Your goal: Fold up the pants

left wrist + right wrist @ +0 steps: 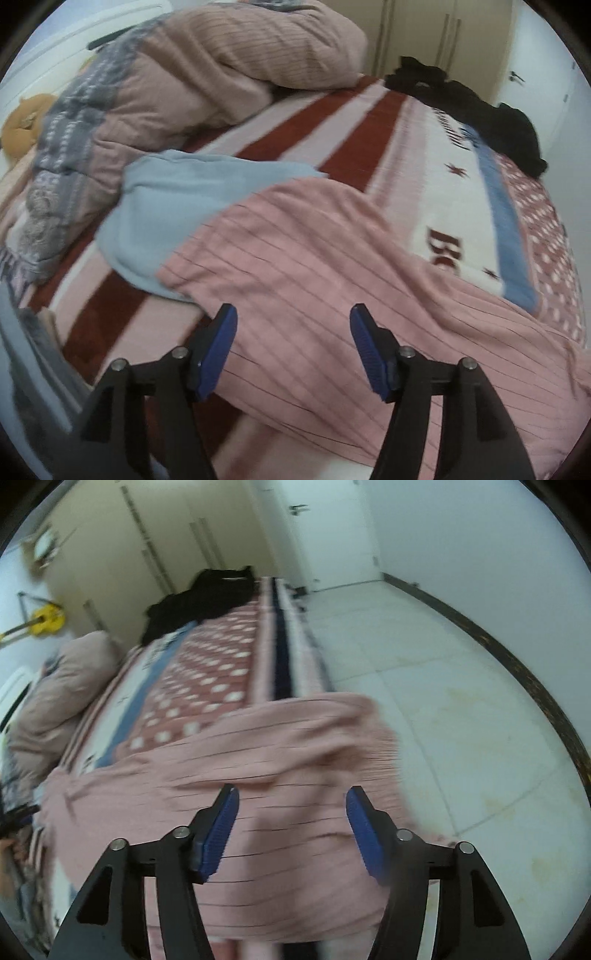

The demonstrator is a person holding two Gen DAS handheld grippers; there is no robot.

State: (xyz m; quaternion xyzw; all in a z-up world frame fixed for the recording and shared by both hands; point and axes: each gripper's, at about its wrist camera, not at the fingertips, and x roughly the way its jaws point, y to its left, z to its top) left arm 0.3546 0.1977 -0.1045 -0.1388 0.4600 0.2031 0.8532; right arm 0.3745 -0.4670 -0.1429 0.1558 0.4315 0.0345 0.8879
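Left wrist view shows the left gripper (293,319) with ribbed blue pads parted and empty over pink, thin-striped pants (332,280) spread on the striped bed (347,147), right gripper (291,801) likewise agape above them.

A bed spread (369,122) in red and pale stripes, dotted along its right edge, covers the bed. At its far left a pink quilt (207,70) lies heaped, a blue cloth (177,195) near it. Black clothes (480,110) sit far right. Cream wardrobe doors (122,554) stand beyond; pale floor tiles (461,701) spread right.
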